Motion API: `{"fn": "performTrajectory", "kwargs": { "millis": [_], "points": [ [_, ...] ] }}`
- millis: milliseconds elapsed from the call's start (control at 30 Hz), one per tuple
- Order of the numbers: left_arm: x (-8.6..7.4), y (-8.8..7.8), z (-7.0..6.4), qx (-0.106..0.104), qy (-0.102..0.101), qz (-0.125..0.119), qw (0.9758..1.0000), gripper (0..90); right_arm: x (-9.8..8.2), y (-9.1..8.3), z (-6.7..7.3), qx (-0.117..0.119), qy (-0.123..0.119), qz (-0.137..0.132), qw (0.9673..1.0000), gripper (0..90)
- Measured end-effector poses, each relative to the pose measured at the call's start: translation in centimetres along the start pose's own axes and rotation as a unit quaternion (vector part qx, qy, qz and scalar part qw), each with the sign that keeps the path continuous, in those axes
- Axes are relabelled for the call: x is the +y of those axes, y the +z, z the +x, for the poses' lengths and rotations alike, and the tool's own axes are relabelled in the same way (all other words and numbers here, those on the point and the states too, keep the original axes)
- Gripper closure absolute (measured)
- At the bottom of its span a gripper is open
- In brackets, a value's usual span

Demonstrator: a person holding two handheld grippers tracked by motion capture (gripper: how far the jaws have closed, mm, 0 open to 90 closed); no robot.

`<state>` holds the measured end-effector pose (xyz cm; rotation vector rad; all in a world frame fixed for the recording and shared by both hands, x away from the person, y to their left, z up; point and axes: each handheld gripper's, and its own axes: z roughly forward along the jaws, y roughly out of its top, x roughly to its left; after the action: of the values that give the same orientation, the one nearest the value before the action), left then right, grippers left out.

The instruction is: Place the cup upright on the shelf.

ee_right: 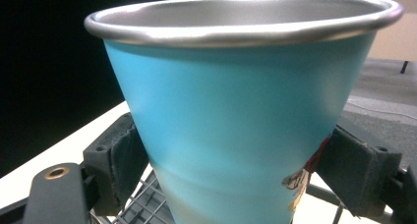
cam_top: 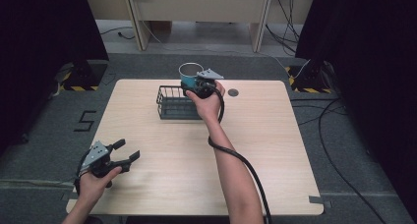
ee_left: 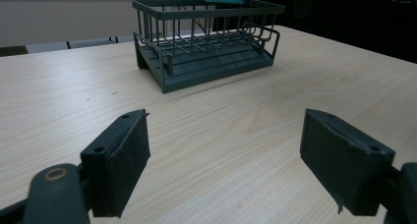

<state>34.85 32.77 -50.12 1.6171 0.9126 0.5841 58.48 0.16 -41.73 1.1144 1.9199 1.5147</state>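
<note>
Turquoise, with a bare metal rim, the cup is upright and clamped low on its tapered body by the right gripper, which holds it over the far right end of the dark wire rack — probably placed to go down inside. The left gripper rests at the table's near left corner, jaws spread wide and empty — out of the way, I judge.
</note>
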Motion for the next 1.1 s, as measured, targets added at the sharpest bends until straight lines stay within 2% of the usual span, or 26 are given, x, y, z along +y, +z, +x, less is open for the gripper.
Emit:
{"fn": "performTrajectory", "kwargs": {
  "millis": [1100],
  "points": [
    [0.0,0.1,0.0,-0.002,-0.002,-0.002,1.0000,18.2,-2.1,1.5,0.4,-0.007,0.010,0.047,0.9988,18.9]
  ]
}}
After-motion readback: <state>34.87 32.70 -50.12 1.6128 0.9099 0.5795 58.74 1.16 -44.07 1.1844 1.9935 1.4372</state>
